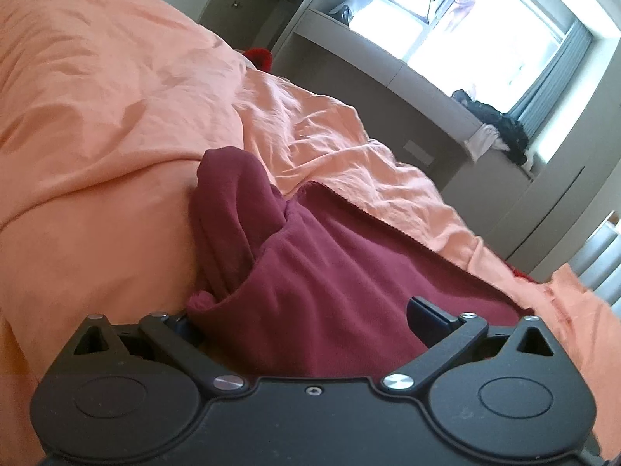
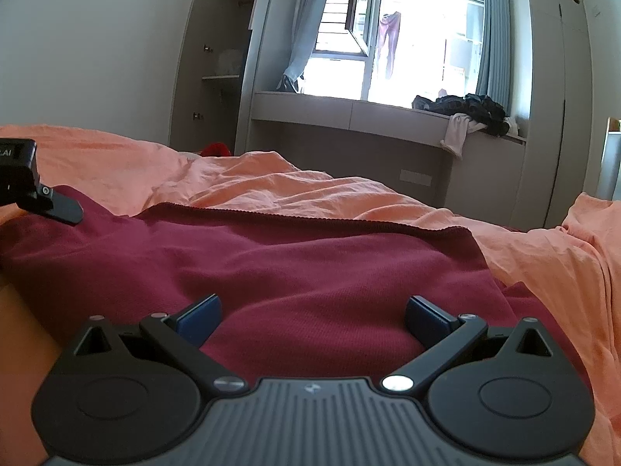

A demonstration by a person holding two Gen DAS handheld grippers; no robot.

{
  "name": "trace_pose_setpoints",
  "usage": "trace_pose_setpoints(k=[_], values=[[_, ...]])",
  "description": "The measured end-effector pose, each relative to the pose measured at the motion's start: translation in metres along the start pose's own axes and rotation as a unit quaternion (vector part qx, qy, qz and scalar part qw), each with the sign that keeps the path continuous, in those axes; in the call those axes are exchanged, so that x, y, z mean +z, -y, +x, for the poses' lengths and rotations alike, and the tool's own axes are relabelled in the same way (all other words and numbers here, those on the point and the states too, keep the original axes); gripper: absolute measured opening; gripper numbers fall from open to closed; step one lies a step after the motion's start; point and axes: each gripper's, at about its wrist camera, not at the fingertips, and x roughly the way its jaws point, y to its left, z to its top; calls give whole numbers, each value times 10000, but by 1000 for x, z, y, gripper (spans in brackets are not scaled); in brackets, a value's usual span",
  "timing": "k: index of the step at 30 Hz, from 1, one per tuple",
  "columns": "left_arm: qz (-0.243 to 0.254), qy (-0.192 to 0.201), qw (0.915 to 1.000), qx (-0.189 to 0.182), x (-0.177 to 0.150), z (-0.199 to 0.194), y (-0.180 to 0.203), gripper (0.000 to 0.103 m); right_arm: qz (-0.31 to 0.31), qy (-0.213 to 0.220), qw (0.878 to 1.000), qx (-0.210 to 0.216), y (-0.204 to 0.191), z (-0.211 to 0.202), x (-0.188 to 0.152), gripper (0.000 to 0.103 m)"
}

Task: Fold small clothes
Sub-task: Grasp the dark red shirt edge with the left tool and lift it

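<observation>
Both tools low over the dark red knit garment, spread on the rumpled orange bedsheet. Left gripper and right gripper gape wide, empty, straddling cloth, apparently readying a pinch.

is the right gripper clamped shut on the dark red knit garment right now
No, the right gripper has its blue pads wide apart above the dark red knit garment, with no cloth pinched between them.
</observation>
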Motion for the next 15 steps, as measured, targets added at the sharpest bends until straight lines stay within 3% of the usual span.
trace_pose_setpoints(k=[4,7,9,15], values=[[72,135,9997,183,0,-2,4,87,29,-29,10000,-2,1,0,0,103],[321,304,9986,301,1,-4,7,68,54,-52,10000,-1,2,-1,0,103],[461,334,9975,429,2,-3,8,41,70,-66,10000,7,3,-1,0,103],[823,489,9944,456,8,-9,18,21,107,-106,9999,42,5,-1,1,103]])
